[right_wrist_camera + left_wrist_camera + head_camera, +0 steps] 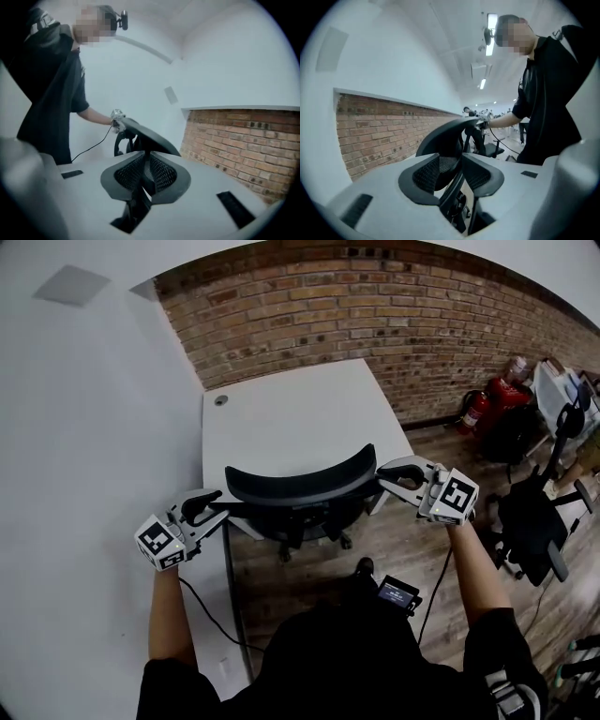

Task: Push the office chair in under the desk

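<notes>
While right tongs (387, 476) pinch the backrest (300, 486), wider left tongs (219, 504) straddle it

Light is even and soft in the head view, and the white bench (300, 413) is bright, close to washed out. The office chair (300, 486) casts only a faint shadow on the floor by the bench's near edge. Straight lines bow strongly and all corners fall to black. In the left gripper view, ceiling strip lights (491, 21) flare white. The left gripper (461, 176) and right gripper (145, 176) are blurred up close, and the right gripper view is hazy and low in contrast.
</notes>
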Motion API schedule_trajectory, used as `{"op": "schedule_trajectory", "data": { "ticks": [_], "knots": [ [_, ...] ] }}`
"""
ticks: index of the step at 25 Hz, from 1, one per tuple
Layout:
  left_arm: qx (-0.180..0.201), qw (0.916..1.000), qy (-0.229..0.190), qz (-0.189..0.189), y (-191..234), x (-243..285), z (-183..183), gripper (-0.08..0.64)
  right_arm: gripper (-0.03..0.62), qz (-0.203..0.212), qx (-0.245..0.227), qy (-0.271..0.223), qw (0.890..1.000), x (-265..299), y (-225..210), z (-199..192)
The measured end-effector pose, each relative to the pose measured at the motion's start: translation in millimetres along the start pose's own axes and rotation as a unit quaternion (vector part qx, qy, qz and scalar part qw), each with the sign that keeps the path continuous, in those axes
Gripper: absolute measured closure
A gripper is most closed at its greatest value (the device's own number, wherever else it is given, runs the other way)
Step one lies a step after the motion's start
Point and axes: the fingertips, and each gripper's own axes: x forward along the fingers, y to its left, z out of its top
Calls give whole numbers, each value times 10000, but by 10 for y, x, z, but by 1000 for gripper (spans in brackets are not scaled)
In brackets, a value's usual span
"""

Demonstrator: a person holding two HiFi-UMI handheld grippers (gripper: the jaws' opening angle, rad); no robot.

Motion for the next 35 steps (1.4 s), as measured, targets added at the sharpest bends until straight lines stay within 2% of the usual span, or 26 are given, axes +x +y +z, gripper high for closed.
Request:
{"op": "schedule_trajectory", "data": {
  "ticks": [2,4,8,10,14,20,26,31,35],
  "knots": [
    [-96,9986,-391,343,-34,-47,149,436,563,-473,343,-526,9969,-40,-21,179],
    [-91,9957,-656,649,-85,-77,252,445,572,-891,607,-926,9898,-97,-10,301],
    [-48,9873,-1016,1219,-196,-89,368,492,584,-1912,1095,-1442,9647,-300,-76,409],
    [-80,9820,-1136,1504,-276,-76,351,509,584,-2288,1256,-1514,9534,-376,-51,367],
    [-222,9733,-1260,1904,-513,42,267,532,586,-2680,1487,-1267,9434,-411,146,180],
    [-492,9604,-1371,2376,-825,272,192,538,586,-2821,1804,-738,9394,-288,471,-278],
    [-985,9572,-1183,2453,-1255,426,-63,538,586,-2461,1705,-476,9530,-211,839,-469],
    [-1249,9433,-847,2956,-1456,419,-261,538,586,-2091,1694,-397,9623,-310,1141,-527],
    [-1381,9394,-659,3068,-1795,535,-370,538,586,-1938,1755,-246,9649,-556,1433,-707]
  ]
}}
